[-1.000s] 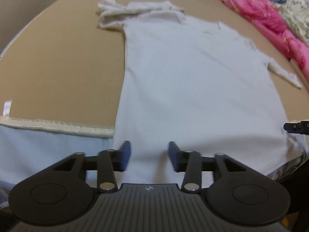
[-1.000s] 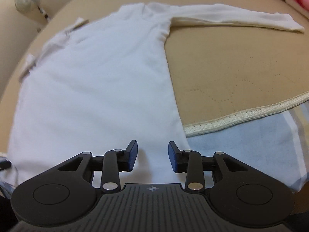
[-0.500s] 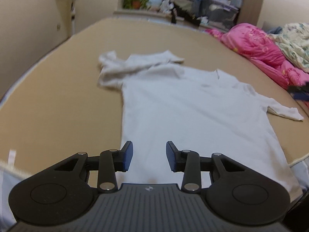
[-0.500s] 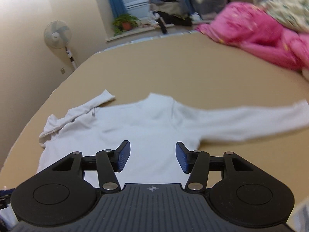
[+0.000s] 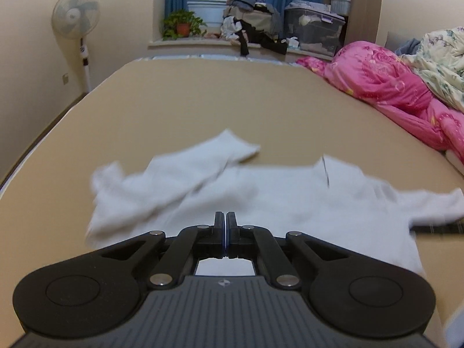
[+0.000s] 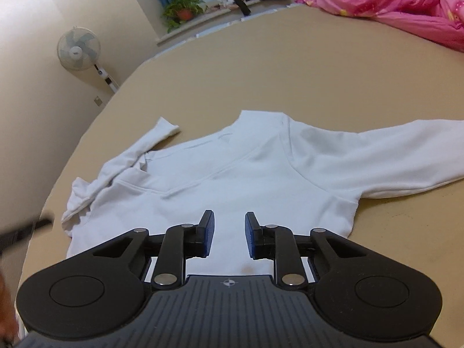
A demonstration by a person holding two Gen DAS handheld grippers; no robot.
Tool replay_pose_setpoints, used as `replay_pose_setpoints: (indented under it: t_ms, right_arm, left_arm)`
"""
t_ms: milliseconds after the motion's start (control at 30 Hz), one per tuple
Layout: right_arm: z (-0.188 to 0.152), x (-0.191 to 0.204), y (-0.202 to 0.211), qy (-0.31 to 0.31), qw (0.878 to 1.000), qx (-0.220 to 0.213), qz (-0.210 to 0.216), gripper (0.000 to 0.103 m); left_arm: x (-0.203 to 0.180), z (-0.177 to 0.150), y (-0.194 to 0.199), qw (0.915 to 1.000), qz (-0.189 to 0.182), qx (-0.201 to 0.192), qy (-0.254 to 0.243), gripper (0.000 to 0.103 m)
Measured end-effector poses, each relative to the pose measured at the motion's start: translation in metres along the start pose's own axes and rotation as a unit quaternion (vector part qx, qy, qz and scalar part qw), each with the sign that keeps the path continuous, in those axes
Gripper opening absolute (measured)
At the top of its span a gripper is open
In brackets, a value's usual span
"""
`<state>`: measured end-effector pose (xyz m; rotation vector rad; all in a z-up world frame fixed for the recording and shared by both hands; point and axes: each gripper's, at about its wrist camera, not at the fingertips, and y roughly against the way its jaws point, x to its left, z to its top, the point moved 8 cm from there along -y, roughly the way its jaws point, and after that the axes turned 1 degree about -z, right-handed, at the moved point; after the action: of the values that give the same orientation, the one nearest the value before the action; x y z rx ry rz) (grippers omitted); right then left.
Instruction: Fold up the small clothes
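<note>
A white long-sleeved shirt (image 6: 237, 174) lies spread on the tan bed cover (image 6: 304, 81), neck away from me. Its left sleeve (image 6: 116, 168) is crumpled and bent; its right sleeve (image 6: 391, 150) stretches out to the right. In the left wrist view the shirt (image 5: 275, 197) looks blurred. My left gripper (image 5: 225, 223) is shut above the shirt's lower middle, with nothing visible between the pads. My right gripper (image 6: 229, 232) is open and empty, above the shirt's body.
A pink quilt (image 5: 391, 87) and a floral blanket (image 5: 440, 58) lie along the bed's right side. A standing fan (image 5: 76, 17) is at the left wall. A plant (image 5: 181, 24), clothes and storage boxes (image 5: 313, 29) sit on the window ledge behind the bed.
Both grippers have tilted up from the shirt's hem and moved forward over it. The left gripper has gone from open to shut. The right gripper stays open.
</note>
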<state>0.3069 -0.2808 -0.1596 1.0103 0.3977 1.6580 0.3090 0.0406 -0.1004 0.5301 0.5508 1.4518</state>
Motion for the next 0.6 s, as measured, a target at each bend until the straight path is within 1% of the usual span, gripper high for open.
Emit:
replay_pose_setpoints:
  t_ms: [100, 133, 167, 267, 333, 367, 400, 433, 467, 500, 533, 600]
  right_arm:
    - [-0.001, 0.002, -0.009, 0.002, 1.000, 0.015, -0.006, 0.022]
    - [-0.002, 0.004, -0.010, 0.009, 1.000, 0.019, -0.004, 0.018]
    - [-0.003, 0.006, -0.009, 0.019, 1.000, 0.023, -0.001, 0.016]
    - [-0.006, 0.013, -0.010, 0.047, 0.998, 0.027, 0.005, 0.016]
    - [-0.008, 0.014, -0.011, 0.049, 0.998, 0.035, 0.001, 0.016]
    - [-0.009, 0.013, -0.012, 0.048, 0.998, 0.039, 0.000, 0.016]
    - [-0.010, 0.013, -0.013, 0.048, 0.998, 0.044, 0.002, 0.016]
    - [-0.011, 0.014, -0.013, 0.048, 0.998, 0.048, 0.005, 0.016]
    - [-0.012, 0.015, -0.013, 0.050, 0.997, 0.052, 0.007, 0.016]
    - [-0.013, 0.015, -0.014, 0.052, 0.997, 0.055, 0.009, 0.016]
    - [-0.015, 0.016, -0.015, 0.055, 0.997, 0.058, 0.008, 0.017]
    - [-0.016, 0.016, -0.017, 0.058, 0.996, 0.063, 0.008, 0.017]
  left_arm:
    - [-0.019, 0.035, -0.051, 0.9998, 0.005, -0.002, -0.020, 0.000]
    - [-0.026, 0.044, -0.069, 0.9996, 0.008, -0.001, -0.028, 0.000]
    - [-0.032, 0.052, -0.088, 0.9992, 0.011, 0.003, -0.037, 0.000]
    - [-0.046, 0.072, -0.142, 0.9973, 0.038, 0.012, -0.062, 0.001]
    - [-0.052, 0.081, -0.175, 0.9962, 0.050, 0.023, -0.067, 0.001]
    - [-0.054, 0.083, -0.192, 0.9958, 0.053, 0.034, -0.067, 0.003]
    - [-0.056, 0.084, -0.207, 0.9950, 0.059, 0.043, -0.068, 0.006]
    - [-0.058, 0.085, -0.221, 0.9937, 0.070, 0.050, -0.072, 0.020]
    - [-0.060, 0.086, -0.235, 0.9916, 0.084, 0.056, -0.080, 0.041]
    - [-0.062, 0.085, -0.246, 0.9891, 0.096, 0.063, -0.093, 0.051]
    - [-0.064, 0.083, -0.259, 0.9847, 0.110, 0.075, -0.113, 0.058]
    - [-0.067, 0.074, -0.282, 0.9692, 0.141, 0.099, -0.176, 0.057]
